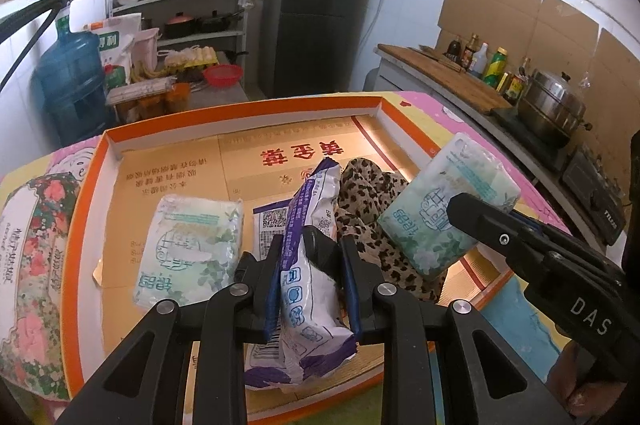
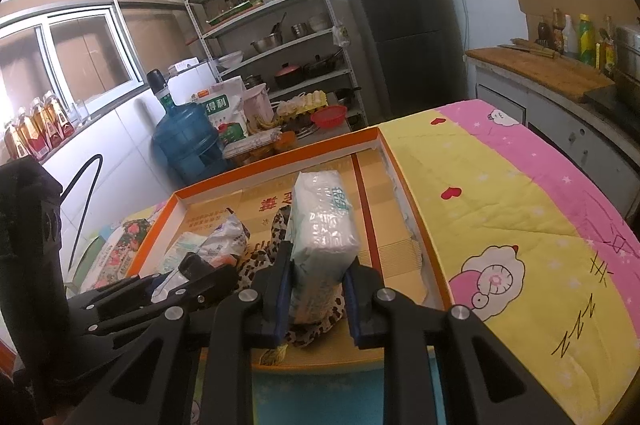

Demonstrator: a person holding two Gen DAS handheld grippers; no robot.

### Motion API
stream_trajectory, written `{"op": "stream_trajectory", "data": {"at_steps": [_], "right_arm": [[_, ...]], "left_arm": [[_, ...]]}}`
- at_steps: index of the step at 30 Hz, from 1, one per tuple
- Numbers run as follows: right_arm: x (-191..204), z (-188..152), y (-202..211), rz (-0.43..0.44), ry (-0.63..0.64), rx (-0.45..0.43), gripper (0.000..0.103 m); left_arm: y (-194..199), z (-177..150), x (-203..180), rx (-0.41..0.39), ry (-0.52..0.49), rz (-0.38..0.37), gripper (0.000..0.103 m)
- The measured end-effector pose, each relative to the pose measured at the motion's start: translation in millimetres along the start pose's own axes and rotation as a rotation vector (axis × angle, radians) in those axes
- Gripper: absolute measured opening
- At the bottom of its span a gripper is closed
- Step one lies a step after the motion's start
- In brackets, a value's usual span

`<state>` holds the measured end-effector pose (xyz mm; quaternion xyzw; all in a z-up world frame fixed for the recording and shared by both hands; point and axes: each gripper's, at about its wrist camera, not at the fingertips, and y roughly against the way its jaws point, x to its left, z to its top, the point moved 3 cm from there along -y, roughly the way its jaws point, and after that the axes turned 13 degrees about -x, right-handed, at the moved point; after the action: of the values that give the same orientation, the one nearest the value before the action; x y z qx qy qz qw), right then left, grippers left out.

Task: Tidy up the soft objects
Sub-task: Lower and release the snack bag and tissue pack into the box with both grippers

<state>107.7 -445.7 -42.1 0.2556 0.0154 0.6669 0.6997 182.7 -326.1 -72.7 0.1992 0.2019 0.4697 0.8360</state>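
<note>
An orange-rimmed cardboard box lid [image 1: 240,109] lies on the table. My left gripper [image 1: 310,289] is shut on a white and purple soft packet [image 1: 306,289] and holds it over the lid's front part. My right gripper [image 2: 316,285] is shut on a pale green tissue pack [image 2: 322,229], held above a leopard-print cloth [image 1: 380,225] in the lid; that pack also shows in the left wrist view [image 1: 444,205]. A second green tissue pack [image 1: 188,249] lies flat in the lid at the left. A flat white packet [image 1: 270,225] lies beside it.
A pink and yellow cartoon cloth [image 2: 520,217] covers the table right of the lid. A floral pack [image 1: 32,265] lies left of the lid. Behind stand a blue water jug [image 2: 184,141], shelves [image 2: 280,37], a dark fridge [image 2: 404,25] and a counter with bottles [image 1: 488,65].
</note>
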Motion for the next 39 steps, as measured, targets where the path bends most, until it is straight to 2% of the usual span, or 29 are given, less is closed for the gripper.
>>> {"op": "stream_trajectory", "data": {"at_steps": [9, 11, 13, 15, 16, 17, 22, 24, 26, 29, 39], "right_arm": [[-6, -3, -12, -0.004, -0.040, 0.021, 0.025], [-10, -5, -15, -0.014, -0.056, 0.031, 0.034], [-9, -5, -15, -0.017, -0.051, 0.029, 0.036], [-7, -4, -15, -0.024, -0.040, 0.028, 0.054], [-7, -5, -14, -0.028, -0.039, 0.029, 0.068], [-8, -5, -14, -0.031, -0.040, 0.028, 0.069], [-8, -3, -11, -0.033, -0.034, 0.009, 0.069], [-7, -2, -9, -0.038, -0.025, 0.003, 0.069], [-5, -1, -7, -0.039, -0.020, -0.001, 0.069], [-7, 0, -5, -0.046, -0.017, -0.004, 0.069], [-7, 6, 14, -0.125, 0.020, -0.060, 0.069]], "left_arm": [[-7, -3, 2, 0.014, 0.013, 0.009, 0.027], [-8, -3, 3, 0.018, 0.017, 0.006, 0.028], [-8, -3, 3, 0.026, 0.018, 0.005, 0.029], [-7, -3, 4, 0.029, 0.024, 0.002, 0.029], [-7, -3, 4, 0.031, 0.027, 0.001, 0.030], [-7, -3, 4, 0.033, 0.029, 0.001, 0.031], [-4, -1, 5, 0.023, 0.032, -0.008, 0.036], [-1, 0, 5, 0.008, 0.032, -0.007, 0.041], [3, 2, 5, -0.007, 0.035, -0.009, 0.050], [7, 4, 4, -0.020, 0.037, -0.008, 0.057], [22, 9, 1, -0.047, 0.013, 0.001, 0.057]]}}
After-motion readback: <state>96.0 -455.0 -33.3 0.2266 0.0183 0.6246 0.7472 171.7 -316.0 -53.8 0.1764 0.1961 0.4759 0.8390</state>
